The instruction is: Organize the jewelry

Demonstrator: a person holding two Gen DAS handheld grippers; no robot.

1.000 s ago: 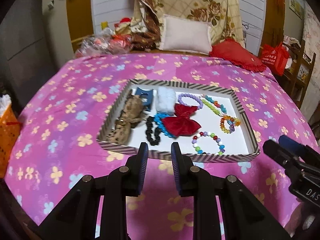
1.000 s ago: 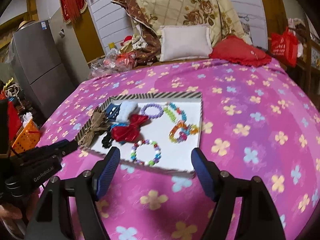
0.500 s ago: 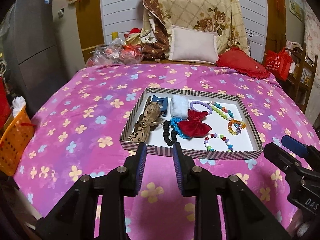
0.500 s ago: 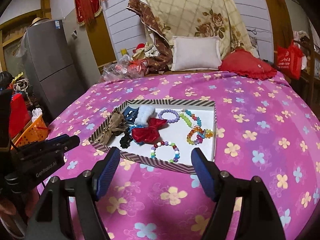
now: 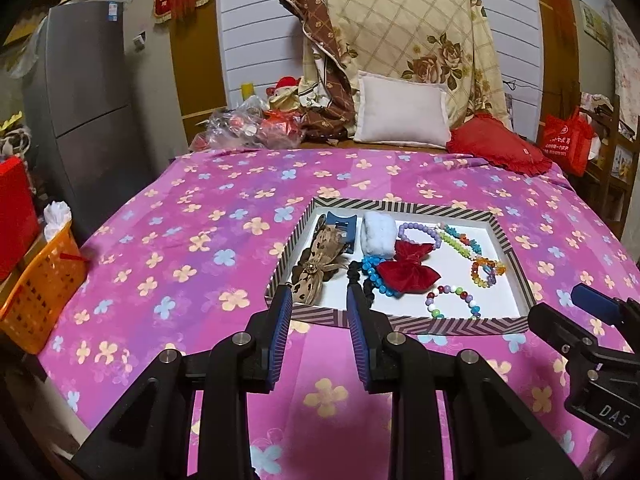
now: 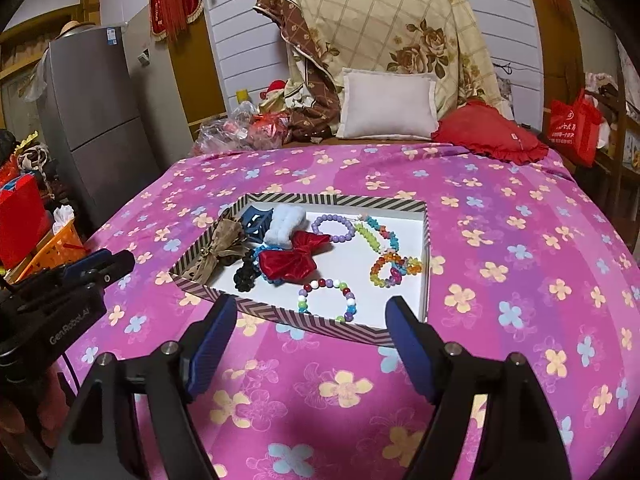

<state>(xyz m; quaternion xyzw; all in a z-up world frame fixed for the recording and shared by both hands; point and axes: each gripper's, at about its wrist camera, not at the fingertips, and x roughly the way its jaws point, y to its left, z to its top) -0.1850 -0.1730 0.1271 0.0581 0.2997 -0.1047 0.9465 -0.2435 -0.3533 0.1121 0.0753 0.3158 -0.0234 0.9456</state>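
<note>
Ahead, beyond both empty tongs (image 5: 316, 312) (image 6: 308, 320), left parted, right opening, lies the jewelry tray (image 5: 400, 322).

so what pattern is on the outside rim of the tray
Black-and-white chevron stripes on the tray rim, clearest in the right wrist view.

A shallow tray (image 5: 400, 322) sits on the bed (image 5: 200, 240). Inside, a fabric bow (image 5: 316, 268) lies at the left, a hair claw (image 5: 340, 226) behind it, a velvet bow (image 5: 408, 268) in the middle, a beaded bracelet (image 5: 452, 300) in front at the right. Pillows (image 5: 402, 110) lie behind the tray at the bed's far end.
</note>
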